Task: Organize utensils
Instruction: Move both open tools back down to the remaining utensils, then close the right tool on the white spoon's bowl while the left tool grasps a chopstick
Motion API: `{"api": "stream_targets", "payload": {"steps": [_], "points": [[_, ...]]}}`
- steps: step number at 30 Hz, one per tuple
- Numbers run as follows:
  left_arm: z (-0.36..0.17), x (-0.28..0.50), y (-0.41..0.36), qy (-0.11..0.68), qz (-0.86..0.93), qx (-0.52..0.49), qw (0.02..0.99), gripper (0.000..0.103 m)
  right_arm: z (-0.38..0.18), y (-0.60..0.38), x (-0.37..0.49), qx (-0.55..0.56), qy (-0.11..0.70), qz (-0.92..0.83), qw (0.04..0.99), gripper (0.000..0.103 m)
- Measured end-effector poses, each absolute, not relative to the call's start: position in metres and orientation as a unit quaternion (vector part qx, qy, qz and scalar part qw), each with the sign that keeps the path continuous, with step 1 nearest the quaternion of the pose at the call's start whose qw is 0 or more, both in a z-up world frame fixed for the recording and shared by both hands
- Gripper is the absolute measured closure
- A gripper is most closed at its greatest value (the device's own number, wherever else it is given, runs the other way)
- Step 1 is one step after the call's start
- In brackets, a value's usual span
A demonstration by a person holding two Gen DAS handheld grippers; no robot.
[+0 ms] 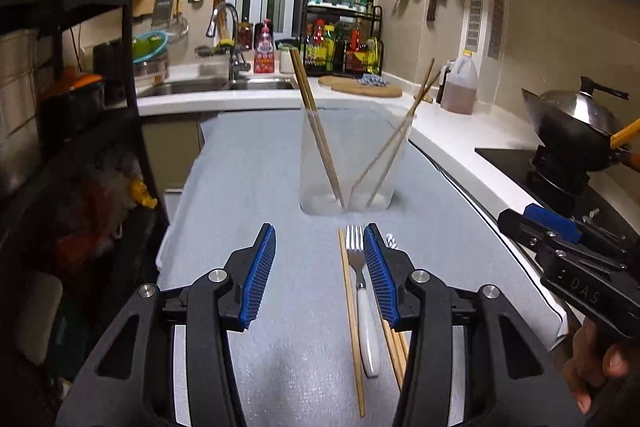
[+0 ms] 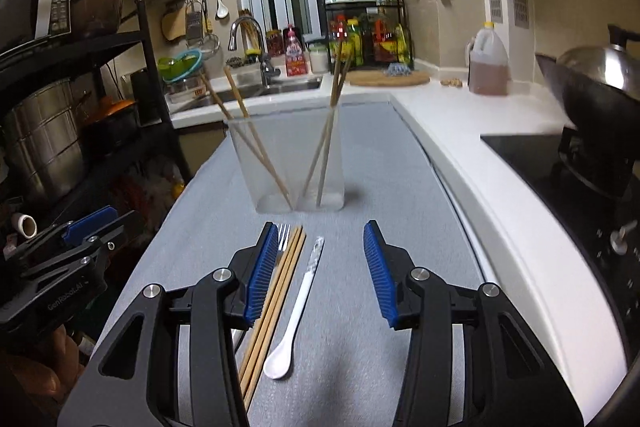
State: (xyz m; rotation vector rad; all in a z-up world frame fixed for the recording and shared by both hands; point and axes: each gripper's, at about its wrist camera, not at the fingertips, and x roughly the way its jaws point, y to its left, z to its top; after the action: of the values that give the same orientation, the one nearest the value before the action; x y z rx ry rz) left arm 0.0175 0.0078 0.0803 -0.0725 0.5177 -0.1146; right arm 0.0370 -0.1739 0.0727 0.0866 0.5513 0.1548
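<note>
A clear two-compartment holder (image 1: 350,163) (image 2: 298,163) stands on the grey mat, with chopsticks leaning in each compartment. In front of it lie a fork with a white handle (image 1: 362,291), loose chopsticks (image 1: 351,311) (image 2: 276,291) and a white spoon (image 2: 298,311); the fork's tines (image 2: 283,235) show beside the right gripper's left finger. My left gripper (image 1: 320,239) is open and empty above the mat, left of the fork. My right gripper (image 2: 320,237) is open and empty above the spoon and chopsticks. Each gripper also shows at the edge of the other view.
The grey mat (image 1: 256,187) covers a counter. A black shelf rack (image 1: 100,67) stands at the left. A sink (image 1: 208,85), a bottle rack (image 1: 340,39) and a cutting board (image 1: 360,87) are behind. An oil jug (image 2: 488,63) and a wok (image 2: 592,95) on the stove are at the right.
</note>
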Motion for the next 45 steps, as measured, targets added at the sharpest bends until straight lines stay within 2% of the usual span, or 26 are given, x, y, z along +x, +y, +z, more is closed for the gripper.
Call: {"api": "stream_targets", "payload": {"steps": [4,8,10,13,16,21,29,38,41,42,45], "points": [[0.058,0.015,0.007,0.275,-0.054,-0.033,0.959,0.058,0.052,-0.167,0.036,0.031,0.303,0.073,0.950,0.059],[0.046,0.021,0.010,0.297,-0.049,-0.032,0.953,0.060,0.035,-0.164,0.035,0.040,0.320,0.076,0.944,0.067],[0.043,0.022,0.014,0.302,-0.045,-0.039,0.951,0.060,0.026,-0.163,0.034,0.050,0.325,0.082,0.941,0.078],[0.036,0.021,0.016,0.309,-0.038,-0.042,0.949,0.065,0.016,-0.161,0.032,0.061,0.330,0.090,0.938,0.089],[0.032,0.021,0.017,0.313,-0.034,-0.043,0.948,0.066,0.007,-0.158,0.033,0.076,0.339,0.095,0.933,0.089],[0.027,0.024,0.022,0.333,-0.040,-0.068,0.940,0.068,-0.012,-0.148,0.041,0.097,0.379,0.115,0.913,0.080],[0.019,0.022,0.016,0.348,-0.060,-0.074,0.933,0.069,-0.034,-0.139,0.044,0.101,0.420,0.088,0.897,0.079],[-0.012,0.017,0.004,0.401,-0.093,-0.096,0.906,0.074,-0.036,-0.139,0.028,0.111,0.411,0.068,0.902,0.078],[-0.016,0.012,-0.002,0.404,-0.099,-0.089,0.905,0.074,-0.037,-0.141,0.027,0.118,0.408,0.070,0.903,0.084],[-0.017,0.012,-0.004,0.406,-0.100,-0.087,0.904,0.074,-0.035,-0.144,0.028,0.119,0.407,0.071,0.903,0.092],[-0.021,0.010,-0.008,0.412,-0.104,-0.082,0.901,0.074,-0.035,-0.150,0.029,0.120,0.407,0.066,0.903,0.095]]}}
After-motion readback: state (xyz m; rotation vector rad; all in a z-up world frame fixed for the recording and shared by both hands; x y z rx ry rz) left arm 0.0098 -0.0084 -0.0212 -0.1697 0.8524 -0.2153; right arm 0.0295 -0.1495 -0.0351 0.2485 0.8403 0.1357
